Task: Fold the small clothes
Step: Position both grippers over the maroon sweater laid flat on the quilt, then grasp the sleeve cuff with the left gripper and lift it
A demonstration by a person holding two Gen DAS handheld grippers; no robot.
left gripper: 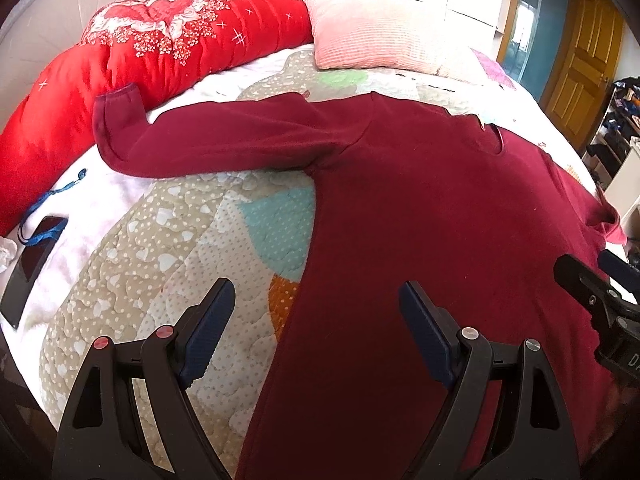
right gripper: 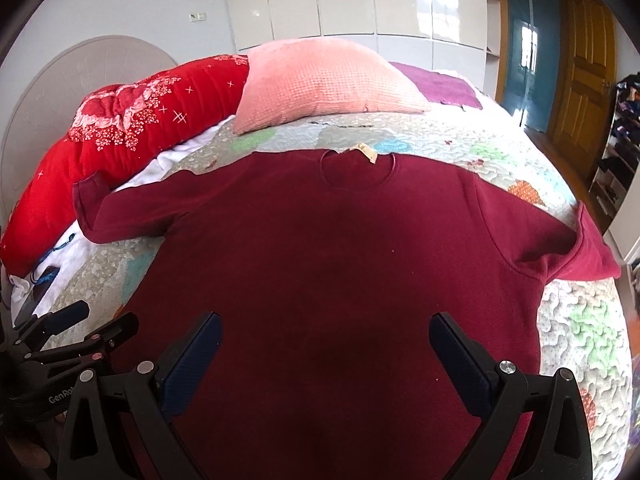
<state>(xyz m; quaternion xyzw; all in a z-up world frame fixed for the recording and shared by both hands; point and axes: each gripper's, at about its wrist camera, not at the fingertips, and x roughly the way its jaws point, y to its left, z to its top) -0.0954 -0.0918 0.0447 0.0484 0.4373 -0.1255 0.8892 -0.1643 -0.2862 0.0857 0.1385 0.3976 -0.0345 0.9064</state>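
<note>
My maroon sweater [right gripper: 328, 264] lies flat on the bed [right gripper: 500, 148]; both grippers' fingers [left gripper: 424, 332] gape empty. Next I'd pinch a sleeve [left gripper: 224, 140].

Lots of open room above the dark red shirt [right gripper: 320, 264], spread flat on the quilt [right gripper: 580, 336]. Nothing lying on top of it. Both grippers wide open, left gripper [left gripper: 316, 320] over the shirt's left edge, right gripper [right gripper: 325, 344] over its middle, apart from each other. Bare quilt free beside both sleeves. In the way at the far left: a big red blanket roll [left gripper: 120, 64], touching the left cuff. Behind the collar: a pink pillow [right gripper: 324, 80], near but not touching. Near the left edge of the bed: a phone [left gripper: 34, 260] with a blue strap [left gripper: 48, 196], well apart from the shirt.
</note>
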